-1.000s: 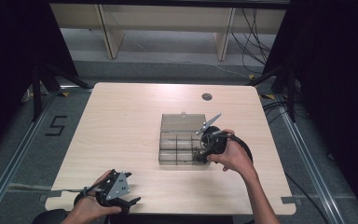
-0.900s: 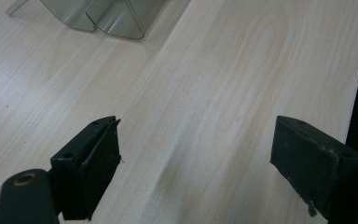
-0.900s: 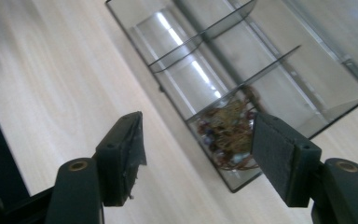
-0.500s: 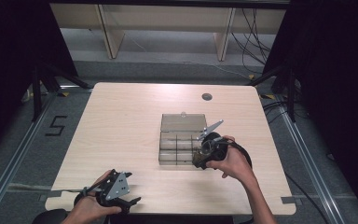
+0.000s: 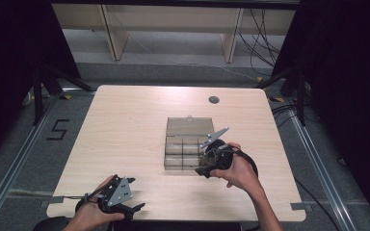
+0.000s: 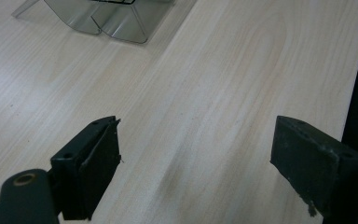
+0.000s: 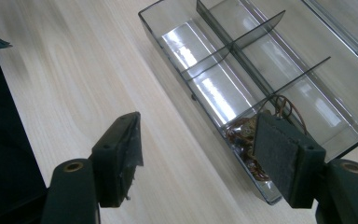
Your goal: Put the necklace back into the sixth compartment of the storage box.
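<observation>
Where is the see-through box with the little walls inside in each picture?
High view: the box sits mid-table, beside the right gripper.
Left gripper view: its corner at the top edge.
Right gripper view: the box at upper right, brown wire in its near compartment.
Shared landmark: the pale wooden table.

pale wooden table point(image 5: 125, 134), round dark grommet point(image 5: 214, 100) near its far edge

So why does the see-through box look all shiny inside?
In the right gripper view, lamp glare streaks white across the clear smoky plastic divided box, and the near black jaws look soft; in the high view, the room around the pale wooden table is dark.
</observation>
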`<state>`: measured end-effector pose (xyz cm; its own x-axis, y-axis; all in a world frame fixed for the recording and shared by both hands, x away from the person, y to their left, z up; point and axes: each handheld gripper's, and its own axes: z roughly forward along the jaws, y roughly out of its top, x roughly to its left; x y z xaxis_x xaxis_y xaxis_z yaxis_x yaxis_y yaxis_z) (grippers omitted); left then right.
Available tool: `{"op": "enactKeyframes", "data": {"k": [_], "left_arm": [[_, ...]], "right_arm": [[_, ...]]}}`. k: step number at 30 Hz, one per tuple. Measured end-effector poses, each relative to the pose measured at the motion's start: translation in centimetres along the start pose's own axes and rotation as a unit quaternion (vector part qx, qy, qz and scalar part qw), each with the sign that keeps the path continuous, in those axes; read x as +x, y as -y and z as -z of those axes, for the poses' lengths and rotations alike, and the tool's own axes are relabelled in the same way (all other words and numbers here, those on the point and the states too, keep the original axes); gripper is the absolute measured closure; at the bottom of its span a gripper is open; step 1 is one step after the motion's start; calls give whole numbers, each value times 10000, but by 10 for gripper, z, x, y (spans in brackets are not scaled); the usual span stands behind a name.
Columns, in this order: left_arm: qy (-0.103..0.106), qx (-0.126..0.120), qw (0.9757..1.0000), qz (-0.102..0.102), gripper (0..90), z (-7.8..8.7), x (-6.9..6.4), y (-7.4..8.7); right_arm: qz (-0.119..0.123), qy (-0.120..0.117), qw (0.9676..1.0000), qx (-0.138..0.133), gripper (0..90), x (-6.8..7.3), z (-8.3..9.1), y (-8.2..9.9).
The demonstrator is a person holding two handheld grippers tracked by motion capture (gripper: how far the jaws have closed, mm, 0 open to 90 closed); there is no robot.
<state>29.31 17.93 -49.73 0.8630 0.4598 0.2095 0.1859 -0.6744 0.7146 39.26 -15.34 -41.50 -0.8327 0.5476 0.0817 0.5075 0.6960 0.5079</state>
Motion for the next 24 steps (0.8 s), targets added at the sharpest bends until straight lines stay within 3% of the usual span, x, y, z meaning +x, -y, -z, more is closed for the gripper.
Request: {"op": "enactKeyframes", "data": {"k": [1, 6, 7, 9, 14, 17, 18, 19, 24], "left_arm": [[-2, 10, 10000, 2, 150, 0, 0, 0], [-20, 8, 10000, 12, 150, 0, 1, 2], [-43, 18, 10000, -2, 150, 0, 2, 1], [-54, -37, 10000, 17, 150, -1, 2, 1], [54, -46, 10000, 42, 150, -2, 3, 1], [8, -45, 10000, 41, 150, -2, 3, 2], [14, -3, 10000, -88, 150, 0, 5, 1], [27, -27, 10000, 52, 150, -1, 4, 1], [47, -51, 10000, 42, 150, -3, 5, 2]], "right_arm": [[73, -7, 10000, -14, 337, 0, -1, 0], [-65, -43, 10000, 30, 336, 3, -3, 3], [34, -26, 10000, -6, 336, 1, -3, 3], [-6, -4, 10000, -22, 336, 2, -3, 5], [-17, -42, 10000, -69, 327, 3, -2, 9], [-151, -24, 9999, -47, 312, 5, -1, 11], [-148, -78, 9998, -71, 308, 5, -2, 11], [-67, -107, 9999, -111, 303, 5, -3, 12], [-65, -42, 9998, -171, 291, 7, -5, 13]]}}
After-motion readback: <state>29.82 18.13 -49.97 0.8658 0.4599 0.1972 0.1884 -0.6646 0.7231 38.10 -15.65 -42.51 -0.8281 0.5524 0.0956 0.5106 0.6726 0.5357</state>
